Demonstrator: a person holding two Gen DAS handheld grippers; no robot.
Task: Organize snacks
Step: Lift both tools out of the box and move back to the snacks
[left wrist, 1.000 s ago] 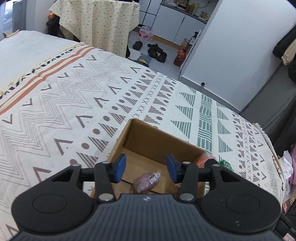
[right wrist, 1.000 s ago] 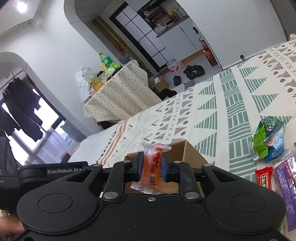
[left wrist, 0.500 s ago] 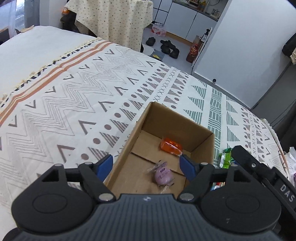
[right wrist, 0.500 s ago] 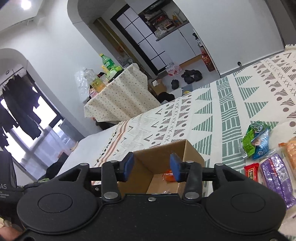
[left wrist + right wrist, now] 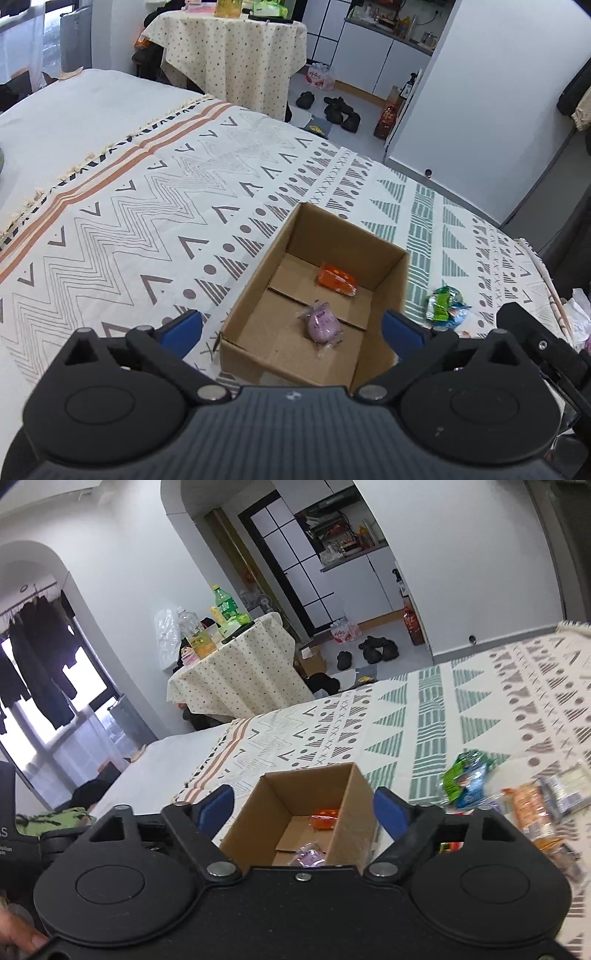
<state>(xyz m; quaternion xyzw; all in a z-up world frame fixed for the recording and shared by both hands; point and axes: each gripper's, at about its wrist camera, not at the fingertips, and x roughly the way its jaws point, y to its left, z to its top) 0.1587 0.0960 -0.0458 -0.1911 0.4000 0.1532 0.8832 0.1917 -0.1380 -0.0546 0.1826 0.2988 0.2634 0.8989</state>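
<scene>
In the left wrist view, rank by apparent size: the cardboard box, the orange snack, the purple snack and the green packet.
1. cardboard box
2. green packet, partly hidden
3-4. orange snack and purple snack look alike; the purple one lies nearer the camera, so no ranking.

Two snack packets (image 5: 325, 326) lie inside the box (image 5: 255, 299).

Bright, even daylight; fisheye-bent edges; right view's snacks (image 5: 532, 805) blurred (motion).
</scene>
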